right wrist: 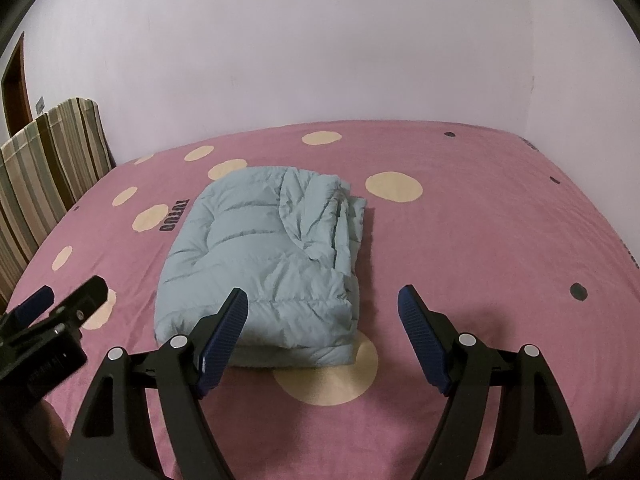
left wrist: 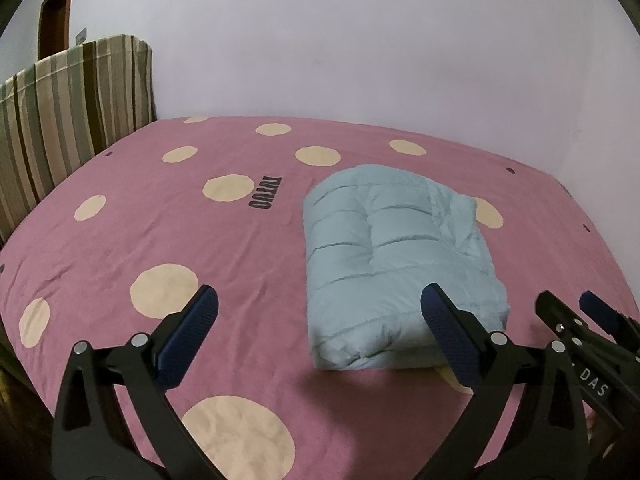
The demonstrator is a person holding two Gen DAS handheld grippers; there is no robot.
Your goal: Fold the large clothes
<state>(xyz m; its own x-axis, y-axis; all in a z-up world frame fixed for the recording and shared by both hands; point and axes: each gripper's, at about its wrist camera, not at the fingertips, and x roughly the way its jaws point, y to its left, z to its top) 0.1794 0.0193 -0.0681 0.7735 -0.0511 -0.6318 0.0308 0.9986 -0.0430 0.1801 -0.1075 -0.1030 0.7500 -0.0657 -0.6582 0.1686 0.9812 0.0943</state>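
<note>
A light blue puffer jacket [left wrist: 394, 256] lies folded into a compact rectangle on the pink bed; it also shows in the right wrist view [right wrist: 264, 264]. My left gripper [left wrist: 320, 312] is open and empty, held above the bed just in front and to the left of the jacket's near edge. My right gripper [right wrist: 324, 312] is open and empty, held in front of the jacket's near right corner. Each gripper shows at the edge of the other's view, the right gripper [left wrist: 576, 312] at the right and the left gripper [right wrist: 68, 296] at the left.
The bed has a pink cover [left wrist: 248, 248] with cream dots and dark lettering. A striped headboard cover [left wrist: 68, 120] stands at the left. A white wall [left wrist: 360, 48] runs behind the bed. A brown door [left wrist: 56, 8] is at far left.
</note>
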